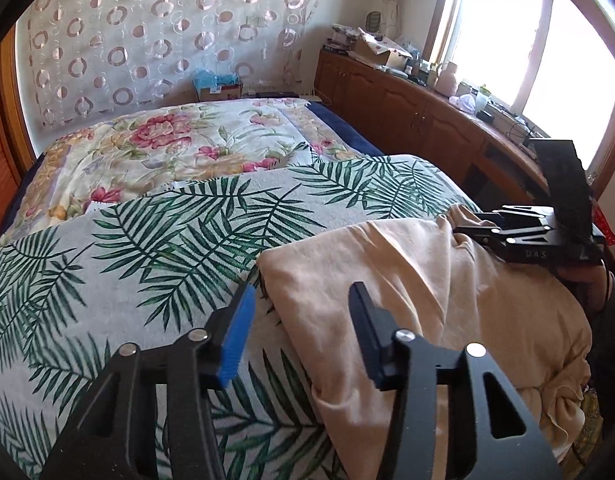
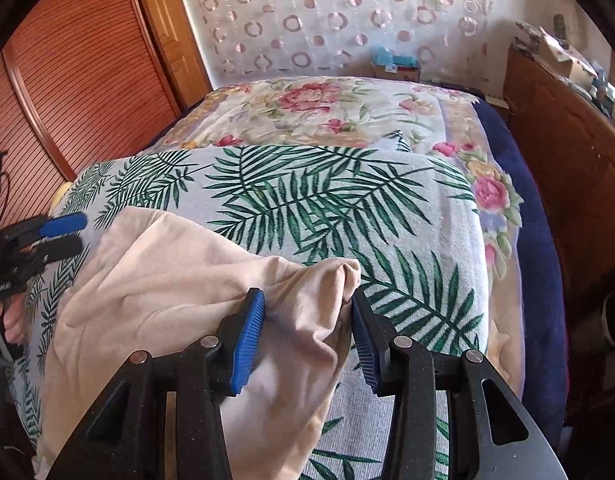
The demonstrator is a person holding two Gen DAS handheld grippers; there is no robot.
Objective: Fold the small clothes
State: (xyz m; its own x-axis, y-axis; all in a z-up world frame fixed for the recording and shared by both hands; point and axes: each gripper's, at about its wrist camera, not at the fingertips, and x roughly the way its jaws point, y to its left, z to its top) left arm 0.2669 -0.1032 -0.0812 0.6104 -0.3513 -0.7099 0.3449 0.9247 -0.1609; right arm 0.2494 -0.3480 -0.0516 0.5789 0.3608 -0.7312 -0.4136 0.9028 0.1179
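A cream-coloured garment (image 1: 419, 280) lies folded over on the palm-leaf towel (image 1: 147, 248) on the bed; it also shows in the right wrist view (image 2: 167, 280). My left gripper (image 1: 303, 300) is open, its jaws astride the garment's near-left corner, holding nothing. My right gripper (image 2: 307, 304) is open with the garment's far right corner bunched between its blue pads (image 2: 251, 340); the jaws stand wide apart. The right gripper shows in the left wrist view (image 1: 483, 232) at the garment's far edge. The left gripper shows at the left of the right wrist view (image 2: 73, 232).
A floral quilt (image 1: 179, 148) covers the bed beyond the towel. A wooden cabinet (image 1: 407, 120) with clutter runs along the right under a window. A wooden louvred door (image 2: 67, 92) stands at the left. A patterned curtain (image 1: 155, 32) hangs at the back.
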